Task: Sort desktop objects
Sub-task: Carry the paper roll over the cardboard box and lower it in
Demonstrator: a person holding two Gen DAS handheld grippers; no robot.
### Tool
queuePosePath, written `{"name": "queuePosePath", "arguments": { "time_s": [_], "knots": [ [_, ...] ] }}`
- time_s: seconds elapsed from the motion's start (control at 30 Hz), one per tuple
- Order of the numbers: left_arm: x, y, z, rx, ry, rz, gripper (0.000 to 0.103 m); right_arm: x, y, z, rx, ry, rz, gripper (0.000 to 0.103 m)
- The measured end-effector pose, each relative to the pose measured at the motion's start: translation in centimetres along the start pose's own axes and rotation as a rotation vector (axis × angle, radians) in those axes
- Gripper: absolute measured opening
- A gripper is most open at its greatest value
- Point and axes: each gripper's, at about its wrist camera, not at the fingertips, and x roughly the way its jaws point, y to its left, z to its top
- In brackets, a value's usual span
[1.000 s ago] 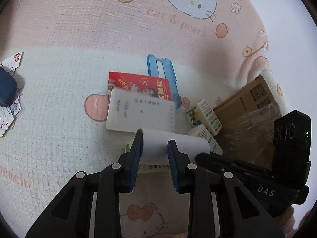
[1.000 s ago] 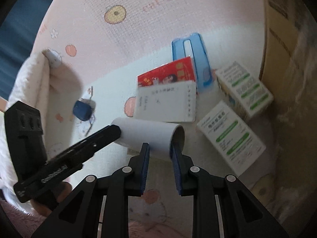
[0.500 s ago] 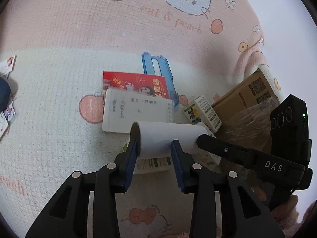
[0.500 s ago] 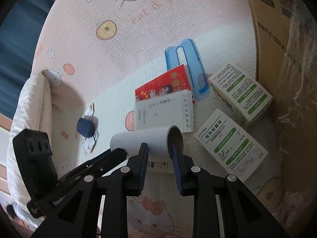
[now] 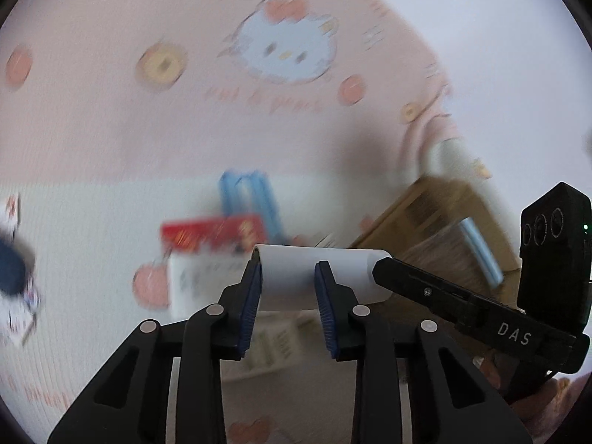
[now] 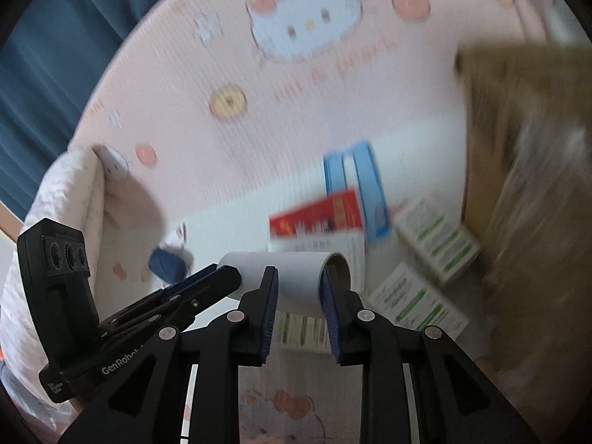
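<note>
A white paper roll [image 5: 296,273] hangs in the air, held at both ends. My left gripper [image 5: 288,277] is shut on its left end and my right gripper [image 6: 299,281] is shut on its right, open end; the roll also shows in the right wrist view [image 6: 296,277]. Below on the mat lie a white notepad [image 5: 199,281], a red booklet [image 5: 211,235] and a blue plastic piece [image 5: 248,199]. Two green and white boxes [image 6: 440,240] [image 6: 418,303] lie to the right. The frames are blurred by motion.
A brown cardboard box [image 5: 440,218] stands at the right, also in the right wrist view [image 6: 518,140]. A dark blue object [image 6: 166,262] with small cards lies at the left. The pink Hello Kitty mat [image 5: 148,129] curves up behind. A blue curtain [image 6: 55,55] hangs far left.
Both grippers have lifted the roll up off the mat; the objects below look farther away and both views have tilted upward.
</note>
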Motion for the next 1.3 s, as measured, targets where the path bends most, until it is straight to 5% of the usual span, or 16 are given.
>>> {"name": "queuePosePath", "arguments": {
  "time_s": [0.23,0.67,0.93,1.3],
  "knots": [
    [0.5,-8.3,5.6,0.148,-0.053,-0.101,0.032,-7.7,-0.8,3.6,-0.002,-0.182,-0.139,0.022],
    [10.5,-27.1,7.3,0.417,0.193,-0.331,0.032,-20.4,-13.5,4.1,0.315,-0.373,-0.379,0.022],
    [17.5,-34.9,5.2,0.570,0.345,-0.388,0.032,-23.7,-20.4,2.5,0.471,-0.356,-0.513,0.022],
    [23.1,-37.7,4.9,0.562,0.454,-0.445,0.032,-23.0,-23.6,2.3,0.519,-0.309,-0.608,0.022]
  ]
}}
